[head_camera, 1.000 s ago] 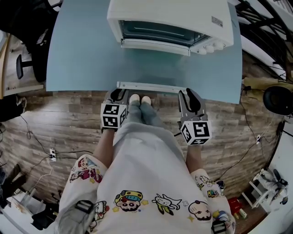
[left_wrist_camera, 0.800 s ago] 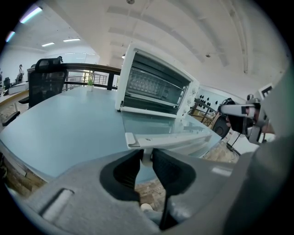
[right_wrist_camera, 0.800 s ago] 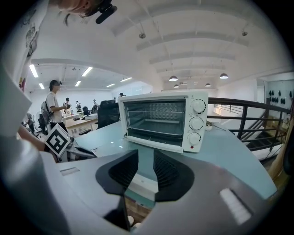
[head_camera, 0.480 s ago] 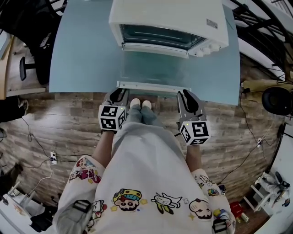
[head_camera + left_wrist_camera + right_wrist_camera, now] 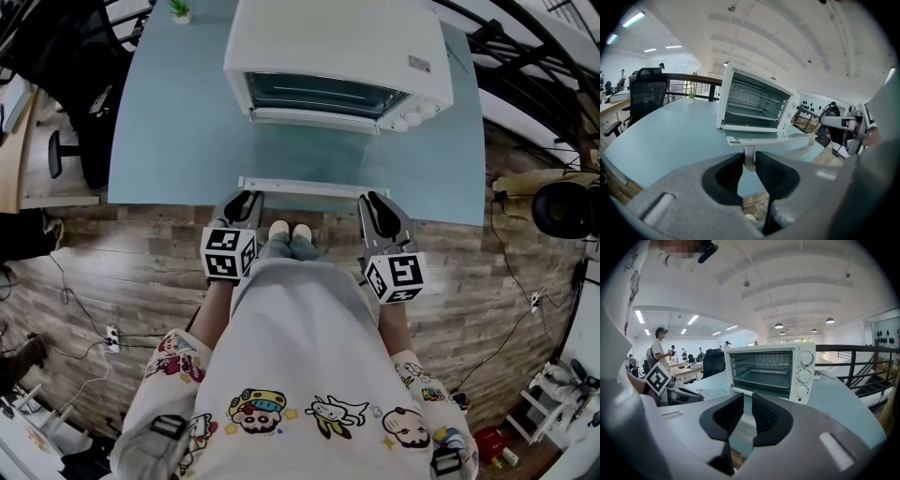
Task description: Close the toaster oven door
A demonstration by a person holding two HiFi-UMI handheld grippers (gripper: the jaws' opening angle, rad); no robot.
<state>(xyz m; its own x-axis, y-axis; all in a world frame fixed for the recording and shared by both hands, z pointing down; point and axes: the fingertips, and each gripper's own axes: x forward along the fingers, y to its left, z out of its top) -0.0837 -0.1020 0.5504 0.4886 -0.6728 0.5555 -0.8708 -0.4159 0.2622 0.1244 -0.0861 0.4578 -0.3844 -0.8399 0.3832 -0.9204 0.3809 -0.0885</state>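
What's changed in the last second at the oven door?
The right claw has just been closing around the right end of the door handle; the door looks slightly lifted. The left claw stays clamped on its left post; the toaster oven hasn't moved.

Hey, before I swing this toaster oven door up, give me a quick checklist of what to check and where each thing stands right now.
1. Left gripper on the door handle: ok, its jaws clamp the handle near the left end.
2. Right gripper grip: cannot tell. Its jaws have just been closing, and the door's front edge shows between them, but whether they grip it is unclear.
3. Door position: ok, open and lying about level.
4. Toaster oven opening: ok, only the rack shows and nothing sticks out.
5. Door glass free of objects: ok, nothing rests on it.
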